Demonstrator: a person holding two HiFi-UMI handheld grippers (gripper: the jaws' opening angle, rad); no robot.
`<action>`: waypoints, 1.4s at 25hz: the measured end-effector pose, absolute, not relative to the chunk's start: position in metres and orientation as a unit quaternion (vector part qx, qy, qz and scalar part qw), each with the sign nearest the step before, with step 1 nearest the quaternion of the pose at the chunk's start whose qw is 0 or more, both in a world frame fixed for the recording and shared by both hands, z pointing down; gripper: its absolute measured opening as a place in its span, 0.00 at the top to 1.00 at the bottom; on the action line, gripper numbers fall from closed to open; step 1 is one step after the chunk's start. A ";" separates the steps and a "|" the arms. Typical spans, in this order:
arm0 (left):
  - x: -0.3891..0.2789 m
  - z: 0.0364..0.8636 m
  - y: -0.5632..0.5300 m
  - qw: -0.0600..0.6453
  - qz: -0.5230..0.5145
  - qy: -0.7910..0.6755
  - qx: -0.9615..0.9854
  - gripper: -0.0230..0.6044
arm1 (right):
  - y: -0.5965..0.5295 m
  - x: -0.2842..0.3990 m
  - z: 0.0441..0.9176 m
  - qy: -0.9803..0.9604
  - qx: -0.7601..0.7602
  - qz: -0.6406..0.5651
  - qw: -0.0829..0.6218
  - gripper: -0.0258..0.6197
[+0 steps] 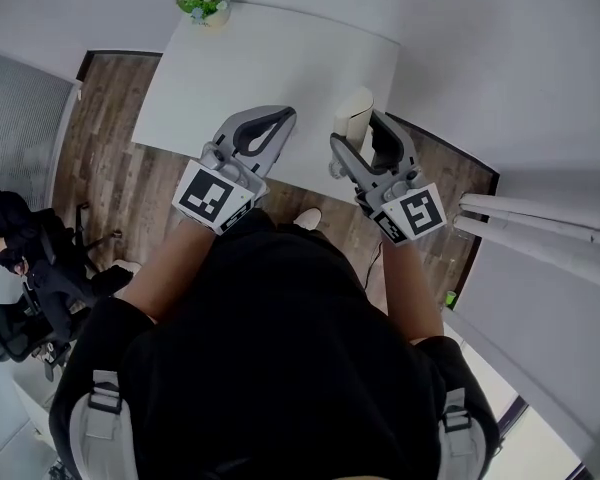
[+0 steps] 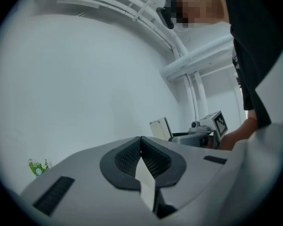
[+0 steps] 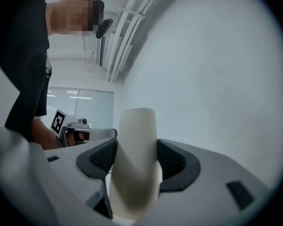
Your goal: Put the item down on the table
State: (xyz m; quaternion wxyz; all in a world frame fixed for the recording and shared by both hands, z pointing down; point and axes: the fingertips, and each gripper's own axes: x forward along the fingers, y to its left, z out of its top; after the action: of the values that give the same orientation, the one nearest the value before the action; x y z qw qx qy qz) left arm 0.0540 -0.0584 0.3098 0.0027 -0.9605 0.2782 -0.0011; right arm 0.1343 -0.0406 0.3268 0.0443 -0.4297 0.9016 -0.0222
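My right gripper (image 1: pixel 363 128) is shut on a cream, twisted cylindrical item (image 1: pixel 354 114), held upright over the near edge of the white table (image 1: pixel 270 63). In the right gripper view the item (image 3: pixel 136 160) stands between the dark pads (image 3: pixel 102 158), squeezed on both sides, and its bottom end is hidden. My left gripper (image 1: pixel 279 120) hovers beside it over the same edge, its jaws shut together with nothing between them. In the left gripper view the pads (image 2: pixel 130 157) meet at the tips, and the item (image 2: pixel 160 128) shows to the right.
A small potted plant (image 1: pixel 204 5) sits at the table's far corner. Wood floor (image 1: pixel 110 183) surrounds the table. A black office chair (image 1: pixel 20 278) stands at the left. White pipes (image 1: pixel 540 218) run along the wall at the right.
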 end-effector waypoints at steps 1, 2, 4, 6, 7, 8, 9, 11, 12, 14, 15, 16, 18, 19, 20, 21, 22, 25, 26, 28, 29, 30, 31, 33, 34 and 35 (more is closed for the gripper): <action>0.056 0.310 -0.059 0.003 -0.003 0.278 -0.961 0.97 | -0.043 0.136 0.328 0.902 -0.429 -0.022 0.043 0.53; 0.058 0.311 -0.060 0.005 -0.004 0.277 -0.961 0.97 | -0.046 0.137 0.330 0.902 -0.429 -0.022 0.042 0.53; 0.061 0.312 -0.061 0.009 -0.006 0.275 -0.961 0.97 | -0.049 0.139 0.332 0.902 -0.429 -0.024 0.041 0.53; 0.063 0.311 -0.063 0.012 -0.006 0.275 -0.961 0.97 | -0.052 0.141 0.334 0.902 -0.430 -0.024 0.039 0.53; 0.063 0.312 -0.064 0.012 -0.006 0.275 -0.961 0.97 | -0.053 0.141 0.335 0.901 -0.431 -0.024 0.038 0.53; 0.063 0.314 -0.065 0.011 -0.005 0.276 -0.961 0.97 | -0.054 0.142 0.337 0.900 -0.433 -0.024 0.037 0.53; 0.063 0.317 -0.066 0.011 -0.004 0.276 -0.961 0.97 | -0.055 0.142 0.340 0.900 -0.435 -0.024 0.036 0.53; 0.063 0.321 -0.073 0.009 -0.004 0.275 -0.961 0.97 | -0.060 0.144 0.344 0.897 -0.440 -0.025 0.032 0.53; 0.065 0.322 -0.082 0.006 -0.004 0.274 -0.962 0.97 | -0.068 0.146 0.345 0.896 -0.443 -0.026 0.029 0.53; 0.074 0.324 -0.108 0.001 -0.002 0.271 -0.963 0.97 | -0.094 0.154 0.347 0.894 -0.447 -0.027 0.017 0.53; 0.078 0.325 -0.120 0.000 -0.001 0.269 -0.963 0.97 | -0.106 0.158 0.349 0.893 -0.449 -0.027 0.010 0.53; 0.082 0.325 -0.130 0.001 0.000 0.267 -0.964 0.97 | -0.116 0.161 0.350 0.892 -0.451 -0.027 0.004 0.53; 0.087 0.327 -0.145 0.003 0.000 0.264 -0.965 0.97 | -0.132 0.166 0.355 0.890 -0.455 -0.026 -0.008 0.53; 0.089 0.329 -0.153 0.004 -0.001 0.262 -0.965 0.97 | -0.140 0.168 0.358 0.888 -0.458 -0.026 -0.014 0.53; 0.091 0.331 -0.160 0.003 -0.001 0.260 -0.966 0.97 | -0.148 0.170 0.361 0.887 -0.461 -0.026 -0.021 0.53; 0.092 0.333 -0.168 0.001 -0.002 0.258 -0.966 0.97 | -0.157 0.171 0.364 0.885 -0.464 -0.025 -0.028 0.53; 0.093 0.336 -0.176 -0.002 -0.003 0.257 -0.966 0.97 | -0.165 0.172 0.368 0.884 -0.465 -0.025 -0.036 0.53; 0.094 0.345 -0.198 -0.005 -0.006 0.252 -0.968 0.97 | -0.192 0.173 0.380 0.881 -0.469 -0.025 -0.062 0.53; 0.095 0.348 -0.205 -0.004 -0.004 0.252 -0.968 0.97 | -0.202 0.173 0.384 0.880 -0.469 -0.025 -0.070 0.53; 0.095 0.351 -0.220 -0.002 -0.002 0.255 -0.967 0.97 | -0.221 0.174 0.394 0.878 -0.471 -0.027 -0.088 0.53; 0.095 0.354 -0.227 0.000 -0.003 0.256 -0.967 0.97 | -0.230 0.174 0.399 0.876 -0.471 -0.028 -0.096 0.53; 0.096 0.358 -0.233 0.001 -0.005 0.257 -0.966 0.97 | -0.238 0.174 0.404 0.875 -0.472 -0.029 -0.106 0.53; 0.096 0.362 -0.239 0.002 -0.007 0.258 -0.966 0.97 | -0.246 0.175 0.410 0.873 -0.472 -0.032 -0.117 0.53; 0.097 0.370 -0.251 -0.003 -0.009 0.259 -0.966 0.97 | -0.261 0.176 0.421 0.870 -0.471 -0.037 -0.139 0.53; 0.097 0.373 -0.257 -0.006 -0.009 0.259 -0.966 0.97 | -0.269 0.176 0.427 0.868 -0.471 -0.039 -0.150 0.53; 0.097 0.376 -0.263 -0.007 -0.007 0.258 -0.966 0.97 | -0.277 0.175 0.432 0.866 -0.472 -0.042 -0.161 0.53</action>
State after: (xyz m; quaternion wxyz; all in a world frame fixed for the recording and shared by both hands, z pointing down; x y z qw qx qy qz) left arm 0.0966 -0.2626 0.3764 -0.0072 -0.9660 0.2584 -0.0066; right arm 0.1755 -0.2775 0.4317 -0.1608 -0.4721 0.8658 -0.0419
